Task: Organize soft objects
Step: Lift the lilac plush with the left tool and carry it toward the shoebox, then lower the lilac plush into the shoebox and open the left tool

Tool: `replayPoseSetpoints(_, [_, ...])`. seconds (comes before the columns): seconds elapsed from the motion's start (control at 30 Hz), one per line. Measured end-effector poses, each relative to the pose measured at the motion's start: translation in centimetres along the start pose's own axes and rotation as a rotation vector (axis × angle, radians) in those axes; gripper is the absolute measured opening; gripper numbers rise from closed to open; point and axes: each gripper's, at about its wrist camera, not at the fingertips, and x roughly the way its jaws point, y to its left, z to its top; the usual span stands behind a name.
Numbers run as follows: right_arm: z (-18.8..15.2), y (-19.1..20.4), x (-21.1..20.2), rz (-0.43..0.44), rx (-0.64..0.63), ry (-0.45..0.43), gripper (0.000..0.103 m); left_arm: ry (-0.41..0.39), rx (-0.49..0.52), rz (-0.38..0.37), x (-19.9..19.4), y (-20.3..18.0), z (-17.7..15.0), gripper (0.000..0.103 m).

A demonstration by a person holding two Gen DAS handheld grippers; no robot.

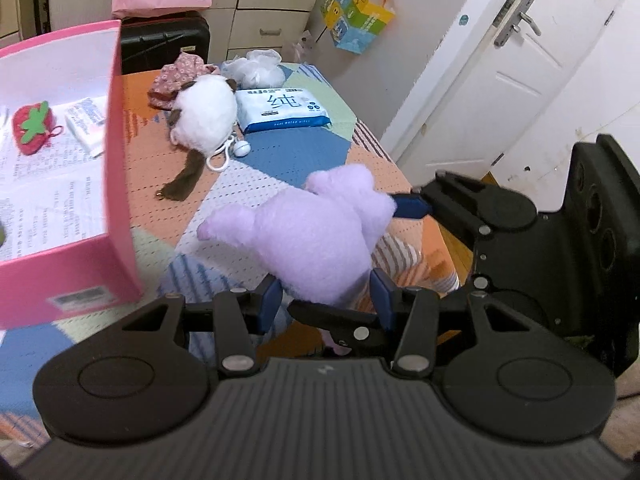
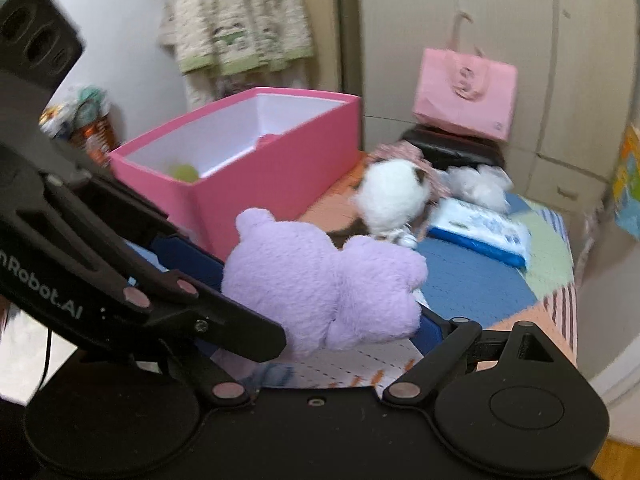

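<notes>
we have the purple plush toy (image 1: 316, 236) caught between both tools, raised off the patchwork cloth (image 1: 296, 152) beside the pink box (image 1: 116, 184). our left gripper (image 1: 326, 300) pinches the toy's near end between its blue pads (image 1: 269, 300). our right gripper (image 2: 320, 300) stands wide, clasping the toy's bulk across, one blue finger showing at each side. beyond the toy lie a white plush cat (image 1: 206, 116) and a wipes pack (image 1: 282, 110).
</notes>
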Motion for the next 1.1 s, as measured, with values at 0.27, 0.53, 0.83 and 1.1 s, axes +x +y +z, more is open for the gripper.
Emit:
replayPoseSetpoints(0.27, [3.3,3.6,-2.0,0.036,-0.154,-0.038,0.094,-0.038,-0.016,0.03,-5.2,0.4,-0.8,0.046])
replayPoseSetpoints(0.53, [7.0,6.6,-1.6,0.146,-0.185,-0.069,0.097,-0.082,-0.064,0.06,-10.4,2.8,-1.1,0.047])
replayPoseSetpoints(0.83, [11.3,8.3,1.7,0.183,-0.187,-0.09,0.097,-0.163,-0.083,0.107,-13.1,7.0,0.0,0.047])
replayPoseSetpoints(1.1, [14.5,8.1,6.3,0.19,-0.216,-0.117,0.097,-0.231,-0.114,0.131,-12.7,11.9,2.2,0.047])
